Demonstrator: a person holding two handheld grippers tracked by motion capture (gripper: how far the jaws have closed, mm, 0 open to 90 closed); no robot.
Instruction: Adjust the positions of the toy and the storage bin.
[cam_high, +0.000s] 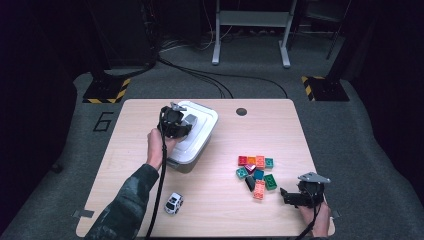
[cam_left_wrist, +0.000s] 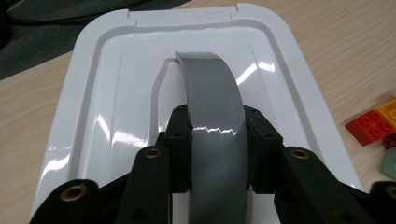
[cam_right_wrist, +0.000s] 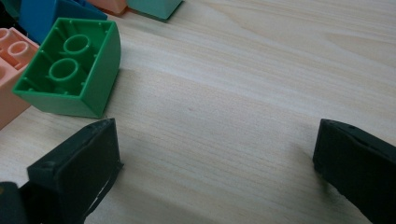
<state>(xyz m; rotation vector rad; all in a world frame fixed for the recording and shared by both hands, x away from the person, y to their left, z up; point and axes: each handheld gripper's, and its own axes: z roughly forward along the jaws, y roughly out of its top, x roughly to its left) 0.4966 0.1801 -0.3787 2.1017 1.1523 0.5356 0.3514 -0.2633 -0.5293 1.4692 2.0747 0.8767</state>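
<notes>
- High view: we see the left gripper (cam_high: 184, 121) over the white lidded box (cam_high: 202, 135), which sits on the far left part of the wooden table (cam_high: 220, 210). Its jaws are clamped on the grey handle (cam_high: 190, 119) that arches over the lid. Our right gripper (cam_high: 289, 195) rests at the near right edge, just beside the loose pile of bricks (cam_high: 256, 172). A small white toy car (cam_high: 173, 203) sits near the front, well apart from both.
- Left gripper view: both black pads press the flanks of the grey handle (cam_left_wrist: 212, 116), which rises as a smooth, glossy strap from a recess in the white lid (cam_left_wrist: 112, 116). The lid is shiny moulded plastic with a raised rim and rounded corners. We judge the box light and stiff, with the handle a little springy and slick, so a grip at the crown of the arch, as we have it, should carry best; a slide along the strap is the risk. A red brick (cam_left_wrist: 371, 125) lies on the table to the right of the box.
- Right gripper view: our jaws stand wide apart with bare wood between them and nothing held. A green brick (cam_right_wrist: 72, 70) lies upside down just beyond the left jaw, apart from it, with peach, blue and teal ones behind.
</notes>
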